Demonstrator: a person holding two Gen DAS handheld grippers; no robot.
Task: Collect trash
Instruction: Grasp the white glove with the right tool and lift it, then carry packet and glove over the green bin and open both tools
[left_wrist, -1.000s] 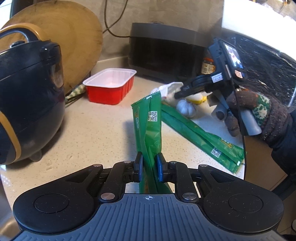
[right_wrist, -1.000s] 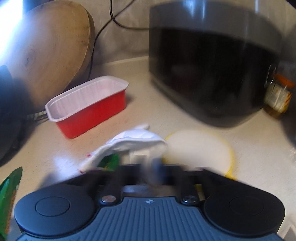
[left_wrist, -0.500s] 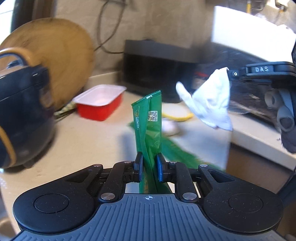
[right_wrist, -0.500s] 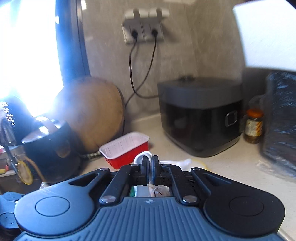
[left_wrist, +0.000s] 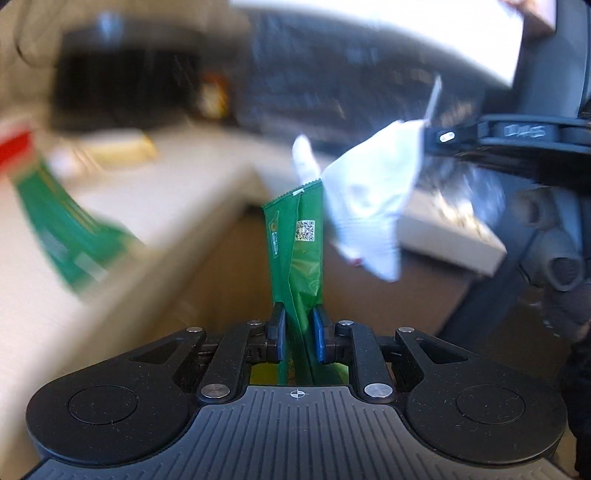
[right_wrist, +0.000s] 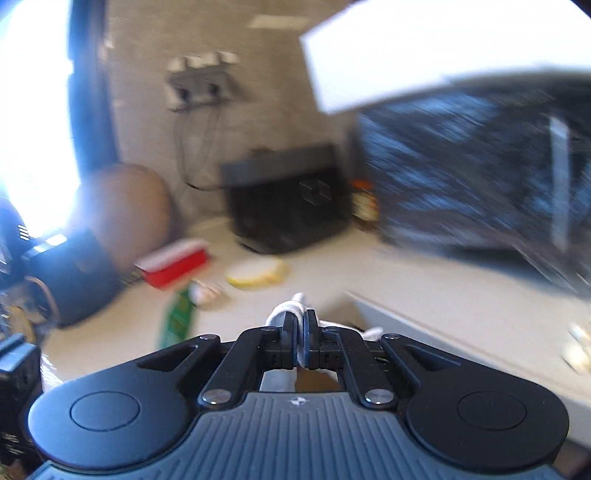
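left wrist view: the left tongs (left_wrist: 299, 336) grip an upright green wrapper (left_wrist: 297, 254) off the desk (left_wrist: 155, 195) edge, the right tongs (left_wrist: 424, 129) dangle white crumpled paper (left_wrist: 369, 199) at right, and a second green wrapper (left_wrist: 70, 236) lies left on the desk, uncollected. right wrist view: the right tongs (right_wrist: 300, 343) pinch the white paper (right_wrist: 286, 310); a red tray (right_wrist: 173, 262) and yellow lid (right_wrist: 256, 275) remain far on the desk, which looked nearer a second ago.

Two wrist fisheyes, looking along tongs, sharing the blurred counter (right_wrist: 325, 280)
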